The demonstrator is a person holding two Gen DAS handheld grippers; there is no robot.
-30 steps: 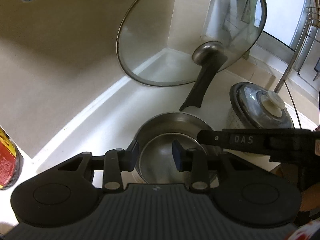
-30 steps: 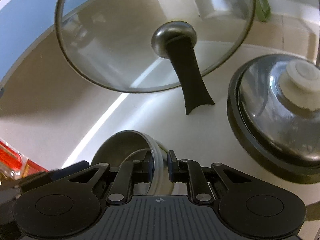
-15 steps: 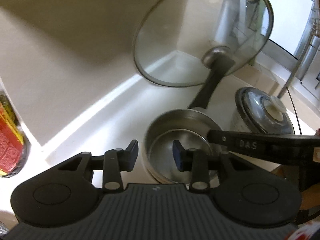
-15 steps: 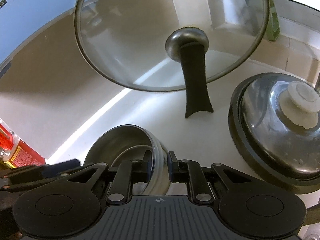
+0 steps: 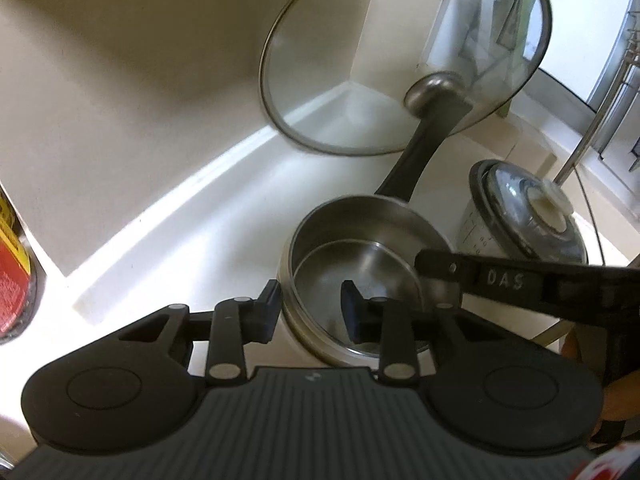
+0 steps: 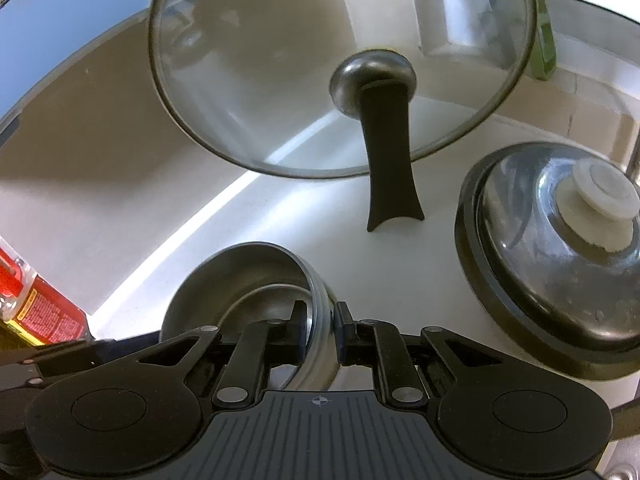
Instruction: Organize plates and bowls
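A stack of nested steel bowls [image 5: 360, 248] sits on the white counter [image 5: 180, 248]. My left gripper [image 5: 310, 304] straddles the stack's near-left rim, one finger outside the wall and one inside. Its jaws are closing, and the inner pad stands clear of the metal. My right gripper [image 6: 321, 322] is clamped on the right rim of the bowls [image 6: 240, 276], its jaws still tightening. In the left wrist view its black finger [image 5: 436, 264] reaches in from the right onto that rim. The left gripper's arm [image 6: 60, 356] shows at the lower left of the right wrist view.
A glass lid [image 5: 400, 60] with a black handle [image 6: 390, 168] leans into the wall corner behind the bowls. A pot with a steel lid and white knob [image 6: 560, 272] stands close on the right. A red-labelled container [image 5: 12, 272] is at the left, a wire rack [image 5: 624, 80] far right.
The left gripper's jaws have narrowed around the bowl rim, and the bowls now sit further right in its view. The right gripper keeps its hold on the rim; its view has rolled slightly.
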